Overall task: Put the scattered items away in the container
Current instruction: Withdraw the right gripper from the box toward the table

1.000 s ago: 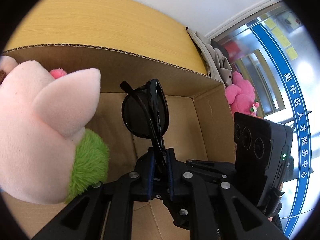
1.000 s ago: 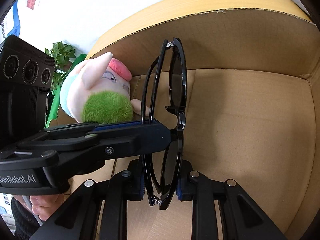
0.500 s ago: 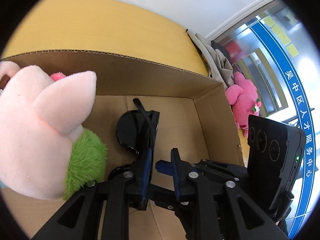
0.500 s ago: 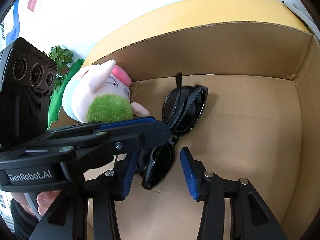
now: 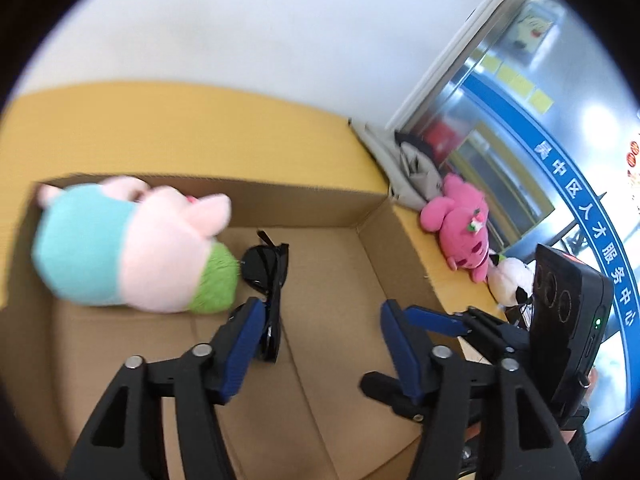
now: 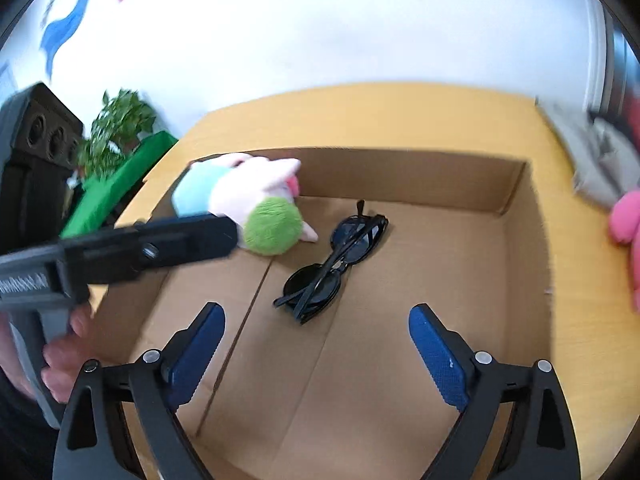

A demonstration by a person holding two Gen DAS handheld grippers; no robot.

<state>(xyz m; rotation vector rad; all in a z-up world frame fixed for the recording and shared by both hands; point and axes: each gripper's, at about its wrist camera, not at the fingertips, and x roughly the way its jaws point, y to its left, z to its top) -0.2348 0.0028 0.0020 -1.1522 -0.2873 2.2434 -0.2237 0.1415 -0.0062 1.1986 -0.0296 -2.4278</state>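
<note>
Both my left gripper (image 5: 320,334) and right gripper (image 6: 316,354) are spread wide, empty. Sunglasses (image 6: 334,266) lie folded in the cardboard box (image 6: 520,216) beside the plush pig (image 6: 248,200), on a yellow table (image 6: 380,116). Blue Chinese lettering (image 5: 592,236) runs along the glass.

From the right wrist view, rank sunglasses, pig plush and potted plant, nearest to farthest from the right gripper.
Measured from the right gripper:
1. Sunglasses: straight ahead on the cardboard box floor.
2. Pig plush: box's far-left corner.
3. Potted plant: outside the box, far left.
</note>
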